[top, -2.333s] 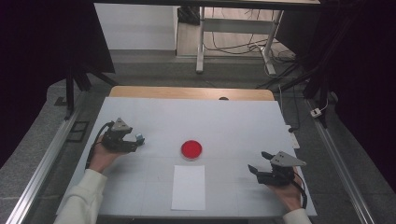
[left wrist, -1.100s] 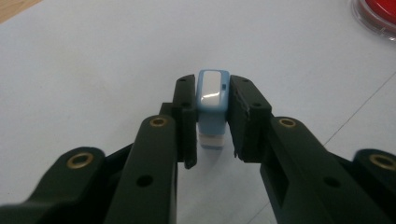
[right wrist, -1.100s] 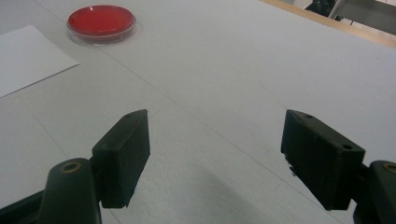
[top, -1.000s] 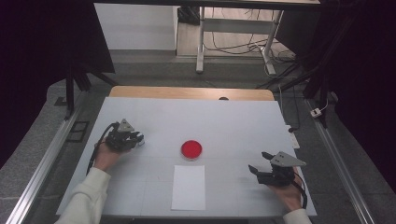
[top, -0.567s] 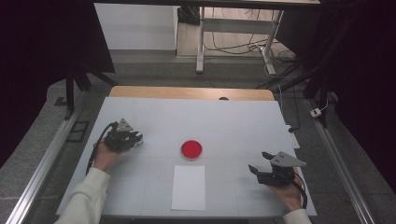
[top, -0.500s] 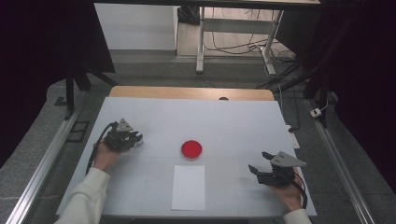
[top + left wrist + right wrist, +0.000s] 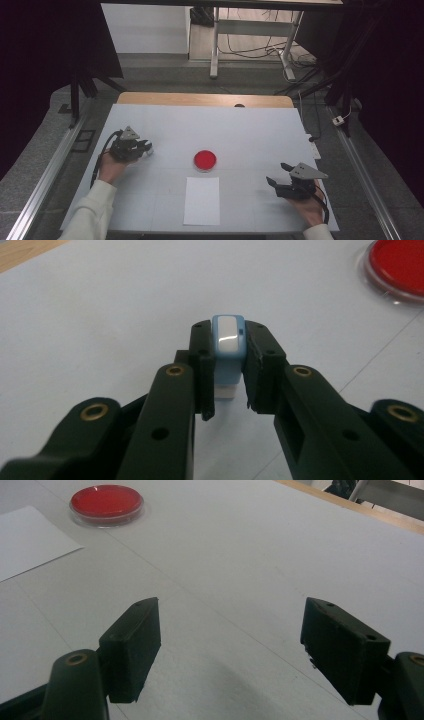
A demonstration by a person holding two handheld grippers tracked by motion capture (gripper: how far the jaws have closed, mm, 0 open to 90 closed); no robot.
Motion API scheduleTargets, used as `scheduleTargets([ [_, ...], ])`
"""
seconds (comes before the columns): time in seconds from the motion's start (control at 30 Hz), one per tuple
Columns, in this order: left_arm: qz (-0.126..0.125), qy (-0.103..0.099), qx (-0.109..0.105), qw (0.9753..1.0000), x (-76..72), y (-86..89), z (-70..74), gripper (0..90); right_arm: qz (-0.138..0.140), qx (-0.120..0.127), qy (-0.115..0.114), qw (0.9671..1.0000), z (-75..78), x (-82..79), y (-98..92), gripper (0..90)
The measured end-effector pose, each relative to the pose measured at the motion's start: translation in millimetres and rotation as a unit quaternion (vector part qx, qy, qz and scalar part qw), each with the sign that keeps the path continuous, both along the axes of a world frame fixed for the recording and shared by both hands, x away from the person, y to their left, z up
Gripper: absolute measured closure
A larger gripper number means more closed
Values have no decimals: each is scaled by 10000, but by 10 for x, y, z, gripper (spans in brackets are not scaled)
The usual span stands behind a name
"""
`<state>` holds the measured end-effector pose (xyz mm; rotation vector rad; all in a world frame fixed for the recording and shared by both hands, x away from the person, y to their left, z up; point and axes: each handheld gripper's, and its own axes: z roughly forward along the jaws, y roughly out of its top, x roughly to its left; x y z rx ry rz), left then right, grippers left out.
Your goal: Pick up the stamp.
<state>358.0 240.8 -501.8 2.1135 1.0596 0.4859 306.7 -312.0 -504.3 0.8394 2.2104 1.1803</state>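
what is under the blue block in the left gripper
A white base sits under the blue block, between the left gripper fingers. Whether it touches the table is hidden.

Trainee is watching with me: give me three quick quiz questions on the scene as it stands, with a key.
1. True or false: the left gripper is shut on the small blue and white block.
2. The right gripper is: A open over bare table, B shut on the white paper sheet, C touching the red dish.
3. In the high view, what lies just nearer the person than the red dish?

Key: 1 true; 2 A; 3 the white paper sheet.
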Motion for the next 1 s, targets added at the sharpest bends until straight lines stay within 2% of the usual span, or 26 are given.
scheduleTargets([
  [0.53, -197, -98, -502, 9985, -61, -93, 143, 756, -12, -24, -1, 10000, -5, 0, 4, 241],
  [1.0, -427, -189, -925, 9946, -137, -194, 295, 756, -14, -27, -8, 10000, -5, -3, 7, 241],
])
